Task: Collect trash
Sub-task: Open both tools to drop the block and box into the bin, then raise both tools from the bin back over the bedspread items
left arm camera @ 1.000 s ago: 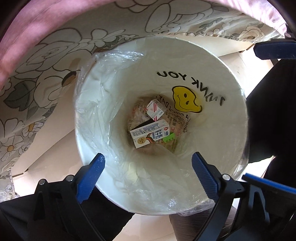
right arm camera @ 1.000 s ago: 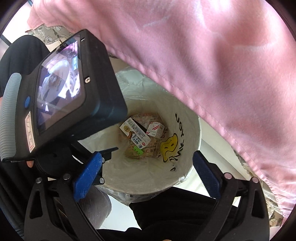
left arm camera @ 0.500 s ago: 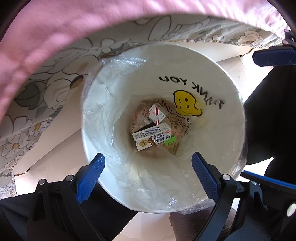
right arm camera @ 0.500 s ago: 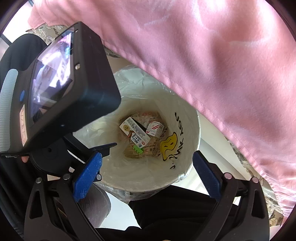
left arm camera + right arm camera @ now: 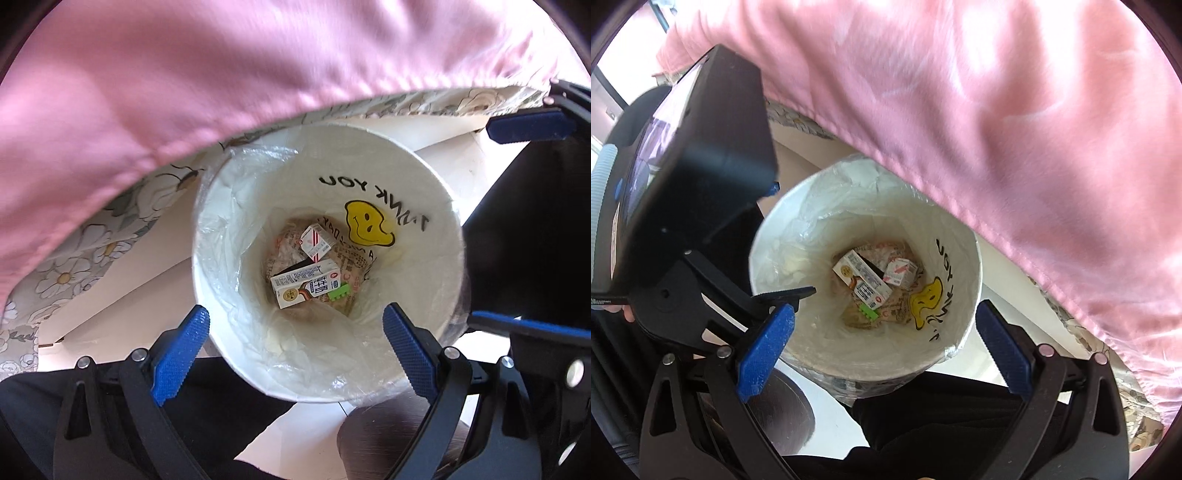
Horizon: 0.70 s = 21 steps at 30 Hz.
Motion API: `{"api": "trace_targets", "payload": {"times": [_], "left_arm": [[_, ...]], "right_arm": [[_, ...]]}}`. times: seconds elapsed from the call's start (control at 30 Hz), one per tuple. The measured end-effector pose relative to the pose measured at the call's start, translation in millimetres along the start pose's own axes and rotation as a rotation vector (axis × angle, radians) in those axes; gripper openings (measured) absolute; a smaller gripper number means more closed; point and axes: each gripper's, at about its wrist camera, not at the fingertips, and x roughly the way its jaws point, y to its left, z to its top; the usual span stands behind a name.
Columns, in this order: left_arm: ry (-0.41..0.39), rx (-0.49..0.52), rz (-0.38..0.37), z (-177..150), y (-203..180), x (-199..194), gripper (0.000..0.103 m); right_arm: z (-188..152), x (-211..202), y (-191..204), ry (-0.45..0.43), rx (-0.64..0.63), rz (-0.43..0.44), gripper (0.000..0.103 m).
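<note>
Two grippers: left gripper [image 5: 295, 343] and right gripper [image 5: 881, 341], both spread wide, holding nothing.
Trash: milk carton [image 5: 306, 283], small red-striped box [image 5: 314, 242], green scrap [image 5: 340, 295], at bottom of lined bin [image 5: 424, 325].
Direction: straight ahead, deep below both jaws.
Carton axis: crosswise to left jaws.
Nearer: cannot tell.

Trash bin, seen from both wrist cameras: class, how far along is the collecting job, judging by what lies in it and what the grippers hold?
Done: a long carton, a small red-striped carton, a green piece and printed wrappers lie at the bottom of the lined bin. In hand: nothing; the left gripper and right gripper are both open and empty above it. Left: any trash elsewhere is outside these views.
</note>
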Motion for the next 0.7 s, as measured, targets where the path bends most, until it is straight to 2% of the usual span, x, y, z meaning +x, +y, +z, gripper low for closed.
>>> {"api": "trace_targets", "payload": {"times": [0.17,0.37,0.47,0.7], "left_arm": [[-0.065,-0.011,0.01,-3,3,-28,0.096],[-0.152,-0.017,0.059,-5,10,-67,0.096],[-0.187,-0.023,0.073,-4,14,-85,0.096],[-0.263,-0.01,0.101,8,29,-124,0.096]], "right_arm": [[-6,-23,-10,-0.089,0.039,0.021,0.096],[-13,-47,-22,-0.162,0.082,0.012,0.096],[-14,-65,-26,-0.209,0.072,-0.009,0.096],[-7,-109,-51,-0.291,0.04,0.014,0.096]]}}
